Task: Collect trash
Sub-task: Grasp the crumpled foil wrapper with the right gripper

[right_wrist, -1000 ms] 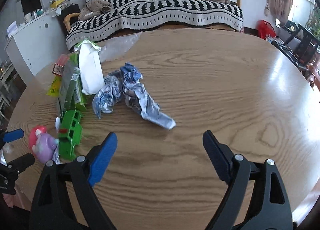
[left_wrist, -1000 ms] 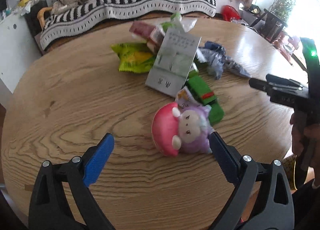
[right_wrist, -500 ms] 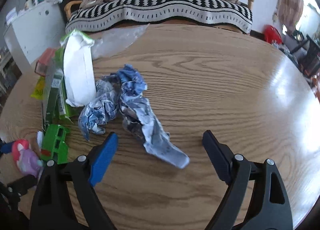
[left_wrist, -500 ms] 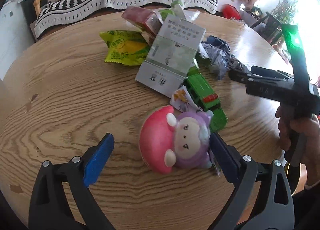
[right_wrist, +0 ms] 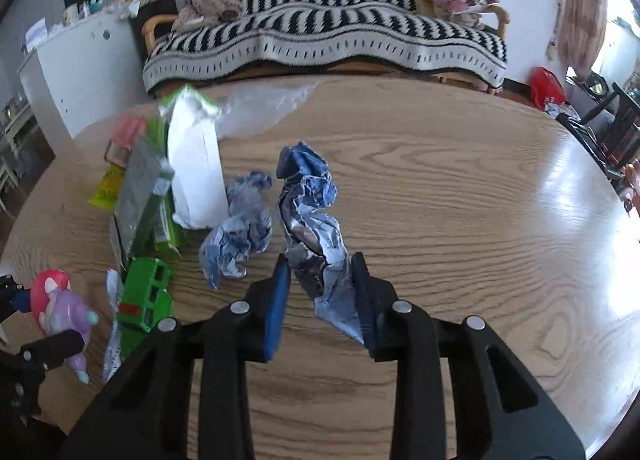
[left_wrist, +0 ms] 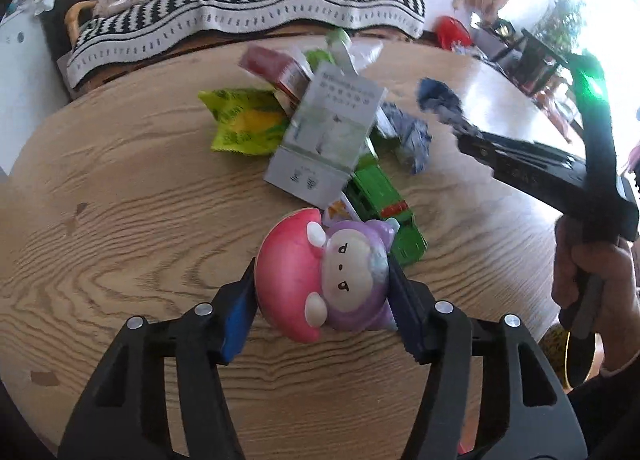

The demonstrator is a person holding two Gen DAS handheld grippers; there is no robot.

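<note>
My left gripper [left_wrist: 322, 296] is shut on a pink and purple mushroom toy [left_wrist: 320, 276], which also shows in the right wrist view [right_wrist: 60, 300]. My right gripper [right_wrist: 320, 292] is shut on a crumpled blue and silver wrapper [right_wrist: 312, 219] and holds it off the wooden table [right_wrist: 460, 199]; the wrapper's top shows in the left wrist view [left_wrist: 438, 99]. A second crumpled blue wrapper [right_wrist: 240, 227] lies just left of it. A grey-white carton [left_wrist: 328, 139], a yellow-green snack bag [left_wrist: 244, 119] and a red packet [left_wrist: 276, 63] lie in a pile.
A green toy truck [left_wrist: 384, 203] lies beside the pile, close to the toy. A clear plastic bag [right_wrist: 264, 107] lies at the table's far side. A striped sofa [right_wrist: 320, 27] stands behind the table. The table edge runs close on the right.
My left gripper moved forward and shut on the mushroom toy. My right gripper moved forward, shut on the crumpled wrapper and raised it.
</note>
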